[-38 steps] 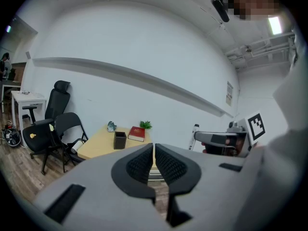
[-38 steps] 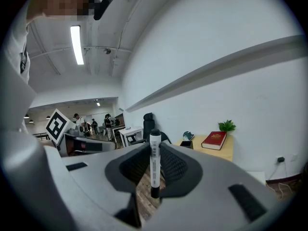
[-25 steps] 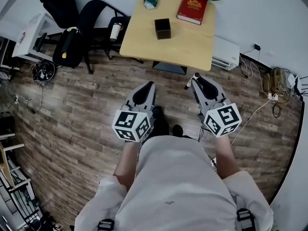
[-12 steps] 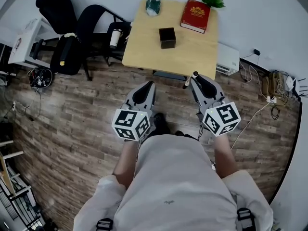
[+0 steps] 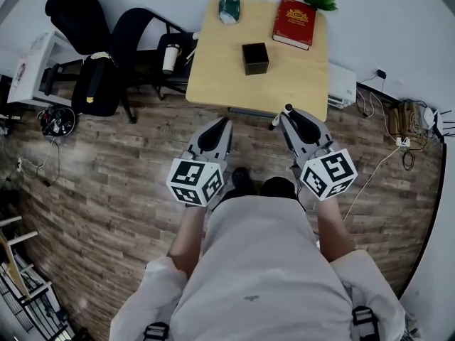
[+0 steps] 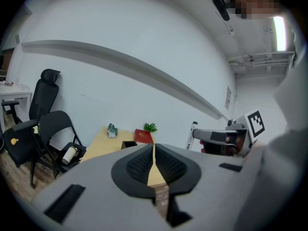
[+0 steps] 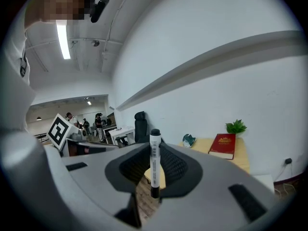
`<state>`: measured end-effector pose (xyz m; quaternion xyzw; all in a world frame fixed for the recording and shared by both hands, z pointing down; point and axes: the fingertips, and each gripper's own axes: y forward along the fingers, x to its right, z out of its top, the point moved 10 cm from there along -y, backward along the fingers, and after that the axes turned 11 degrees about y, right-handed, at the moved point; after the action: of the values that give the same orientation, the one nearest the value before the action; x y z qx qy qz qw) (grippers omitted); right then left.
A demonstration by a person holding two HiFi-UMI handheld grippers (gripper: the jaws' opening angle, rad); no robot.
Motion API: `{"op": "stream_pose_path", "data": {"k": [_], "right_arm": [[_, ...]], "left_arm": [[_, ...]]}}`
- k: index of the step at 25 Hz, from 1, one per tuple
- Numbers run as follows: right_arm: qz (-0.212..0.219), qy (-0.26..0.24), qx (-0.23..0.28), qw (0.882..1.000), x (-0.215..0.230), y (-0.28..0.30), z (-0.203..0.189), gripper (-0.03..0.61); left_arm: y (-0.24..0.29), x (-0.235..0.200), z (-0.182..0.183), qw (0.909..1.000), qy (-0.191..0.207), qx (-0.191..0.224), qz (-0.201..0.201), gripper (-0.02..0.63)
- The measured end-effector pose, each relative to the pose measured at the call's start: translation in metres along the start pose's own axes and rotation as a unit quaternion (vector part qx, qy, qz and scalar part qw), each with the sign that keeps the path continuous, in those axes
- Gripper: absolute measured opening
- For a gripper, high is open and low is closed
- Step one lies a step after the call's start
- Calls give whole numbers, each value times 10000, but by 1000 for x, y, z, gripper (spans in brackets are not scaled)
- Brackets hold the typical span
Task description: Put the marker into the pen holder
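Note:
A white marker (image 7: 154, 162) with a black cap stands upright between the pads of my right gripper (image 7: 154, 170), which is shut on it. In the head view the marker (image 5: 280, 117) sticks out at that gripper's tip (image 5: 290, 118), just short of the table's near edge. The black square pen holder (image 5: 255, 57) stands in the middle of the light wooden table (image 5: 213, 77). My left gripper (image 5: 217, 128) hangs beside the right one over the floor; its jaws (image 6: 154, 150) are together with nothing in them.
On the table's far side lie a red book (image 5: 293, 23), a teal object (image 5: 229, 8) and a green plant (image 5: 319, 0). Black chairs (image 5: 135, 34) with a bag and a cup stand left of the table. Cables (image 5: 398, 130) lie on the floor at right.
The table and pen holder have come closer in the head view as the person stepped forward. Both grippers keep their pose, and the marker stays gripped.

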<state>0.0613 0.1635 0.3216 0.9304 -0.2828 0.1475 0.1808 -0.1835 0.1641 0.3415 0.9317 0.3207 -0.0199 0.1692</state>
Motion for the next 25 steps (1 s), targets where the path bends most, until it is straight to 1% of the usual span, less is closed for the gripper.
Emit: {"op": "stream_pose_path", "data": {"k": [7, 13, 25], "right_arm": [[-25, 51, -129, 9999, -1, 14, -4, 67], [-38, 133, -186, 9997, 16, 26, -3, 67], [231, 151, -271, 9993, 70, 88, 36, 67]], "left_arm": [[7, -16, -5, 9999, -129, -98, -28, 17], [24, -18, -8, 9997, -168, -168, -49, 16], [84, -48, 25, 9994, -188, -164, 240, 17]]}}
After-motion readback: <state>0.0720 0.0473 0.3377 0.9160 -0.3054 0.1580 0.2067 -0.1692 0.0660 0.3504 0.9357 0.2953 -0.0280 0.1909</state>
